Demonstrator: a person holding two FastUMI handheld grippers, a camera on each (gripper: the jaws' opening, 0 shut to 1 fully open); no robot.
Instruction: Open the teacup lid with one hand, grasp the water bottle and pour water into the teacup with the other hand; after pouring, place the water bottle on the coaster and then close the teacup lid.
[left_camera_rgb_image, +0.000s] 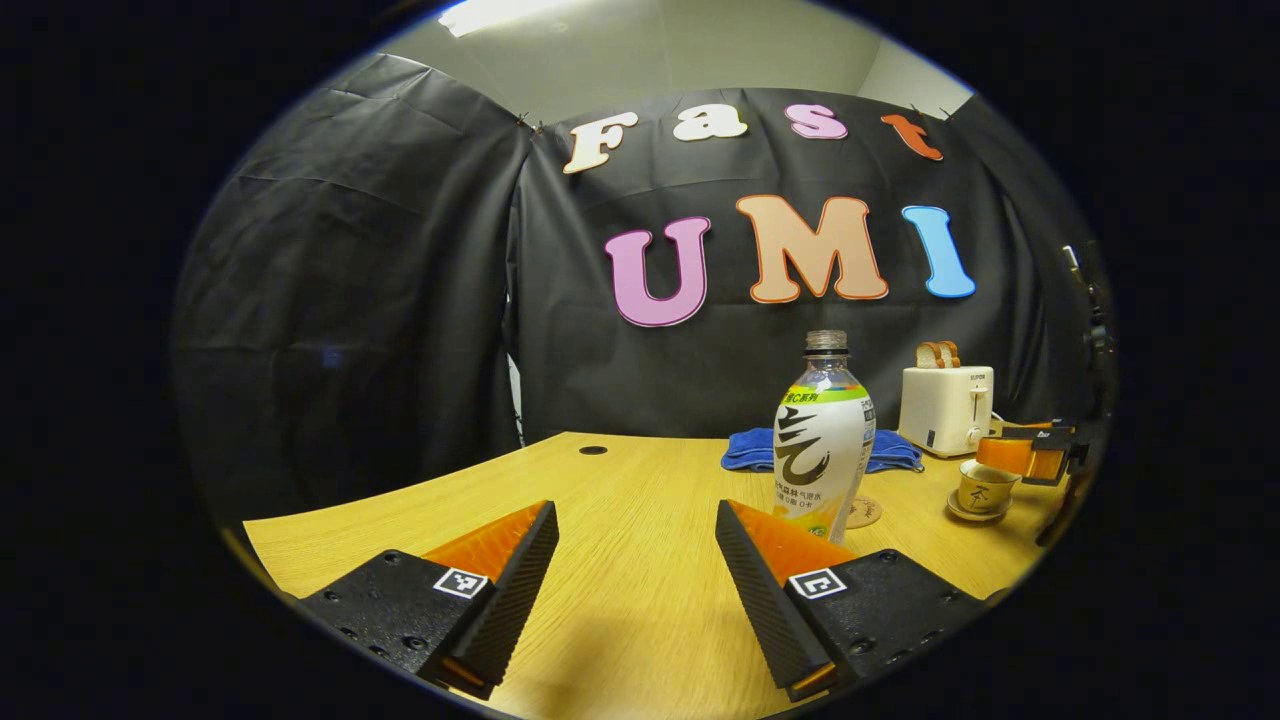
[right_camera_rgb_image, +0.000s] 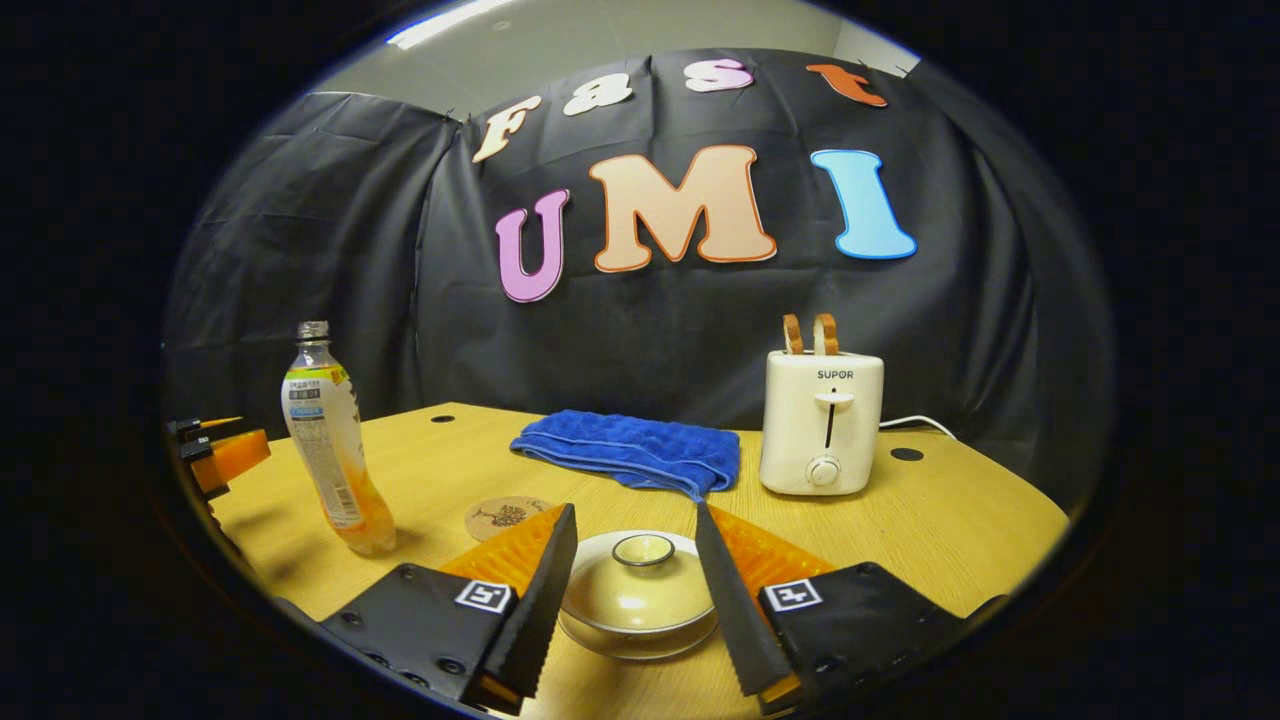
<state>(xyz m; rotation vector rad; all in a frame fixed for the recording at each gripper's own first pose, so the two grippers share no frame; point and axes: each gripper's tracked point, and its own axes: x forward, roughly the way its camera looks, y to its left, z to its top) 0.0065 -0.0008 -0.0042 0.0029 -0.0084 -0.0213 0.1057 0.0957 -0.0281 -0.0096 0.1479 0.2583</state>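
In the right gripper view, the right gripper (right_camera_rgb_image: 632, 560) is seen with its jaws spread wide on either side of the teacup (right_camera_rgb_image: 638, 610), whose lid (right_camera_rgb_image: 640, 585) is on, no contact being visible. The left gripper (left_camera_rgb_image: 637, 550) is held with its jaws open and empty above the worktop (left_camera_rgb_image: 620, 480), the water bottle (left_camera_rgb_image: 824, 435) standing upright just beyond its right finger. The coaster (right_camera_rgb_image: 505, 517) lies between bottle and teacup, with a blue towel (right_camera_rgb_image: 630, 452) and a toaster (right_camera_rgb_image: 822, 420) farther back.

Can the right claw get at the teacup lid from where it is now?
Probably yes: the right claw is open, its fingers either side of the teacup lid, nothing between them; whether it is low enough is unclear.
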